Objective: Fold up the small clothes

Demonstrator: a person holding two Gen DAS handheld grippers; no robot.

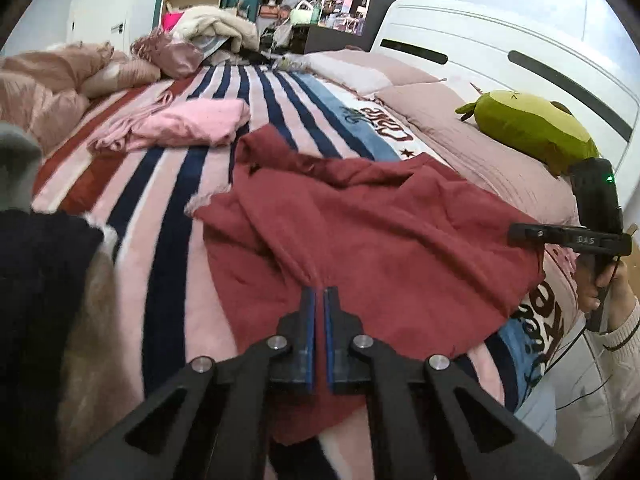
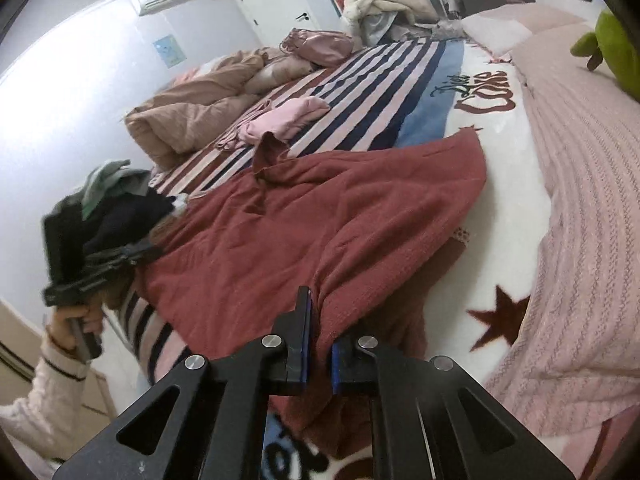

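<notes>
- We hold the left gripper (image 1: 319, 292) low and almost level, aimed across the bed from the 6 o'clock edge of its view; its blue-lined jaws are nearly together, pinching a raised ridge of the red garment (image 1: 372, 240) at their tips.
- In the right wrist view the left hand (image 2: 82, 318) wraps its handle at 8 o'clock, in a cream knit sleeve.
- We hold the right gripper (image 2: 320, 320) tilted a little, its jaws clamped on a fold of the same garment; cloth fills the gap and hides the right finger's tip.
- The right hand (image 1: 610, 284) grips its handle at 3 o'clock in the left wrist view.
- The red garment is soft and fuzzy, spread rumpled over the striped blanket (image 1: 168, 208), a sleeve (image 2: 269, 152) lifted toward 12 o'clock.
- A folded pink garment (image 1: 192, 124) lies beyond it at 11 o'clock, apart from it.
- A round green plush toy (image 1: 528, 128) rests on the pink knit cover (image 2: 592, 216) at 2 o'clock.
- Dark clothes (image 1: 36, 280) are heaped at 9 o'clock.
</notes>
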